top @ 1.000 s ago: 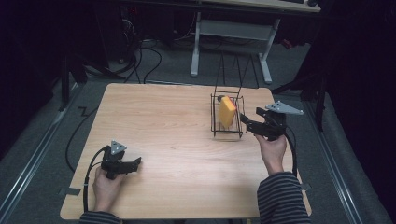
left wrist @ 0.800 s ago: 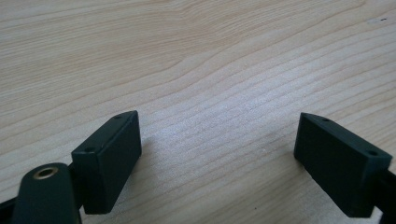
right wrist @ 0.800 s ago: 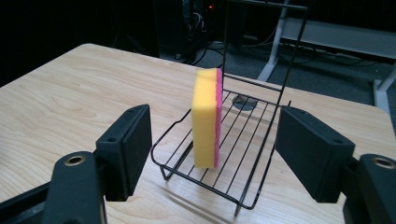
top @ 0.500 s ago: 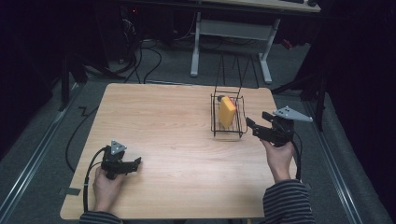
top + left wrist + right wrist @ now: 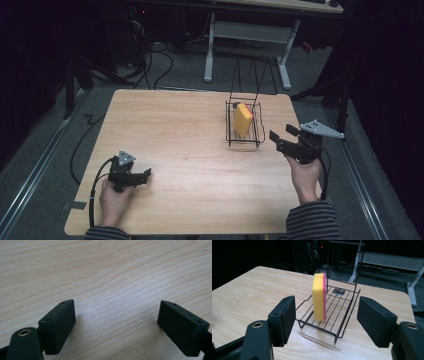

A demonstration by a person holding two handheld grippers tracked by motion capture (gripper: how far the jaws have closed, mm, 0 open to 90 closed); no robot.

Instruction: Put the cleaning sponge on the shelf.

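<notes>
A yellow sponge with a pink back [image 5: 243,119] [image 5: 319,297] stands on edge in a black wire rack [image 5: 243,139] [image 5: 342,327] at the table's right. My right gripper [image 5: 278,138] [image 5: 325,320] hovers just right of the rack, pointing at it, apart from it. Its jaws stand open with nothing between them, though they have just been closing a little. My left gripper [image 5: 145,174] [image 5: 116,326] rests low at the table's front left, jaws open over bare wood.
The wooden table [image 5: 175,130] carries the rack near its right edge. A tall wire handle [image 5: 247,75] rises behind the rack. A small dark piece [image 5: 339,291] lies on the rack's far end. Cables and a desk frame [image 5: 245,35] lie on the floor beyond.
My right gripper has drawn back from the rack, toward the right and the table's front edge, and its jaws have narrowed slightly. The left gripper has stayed put.
</notes>
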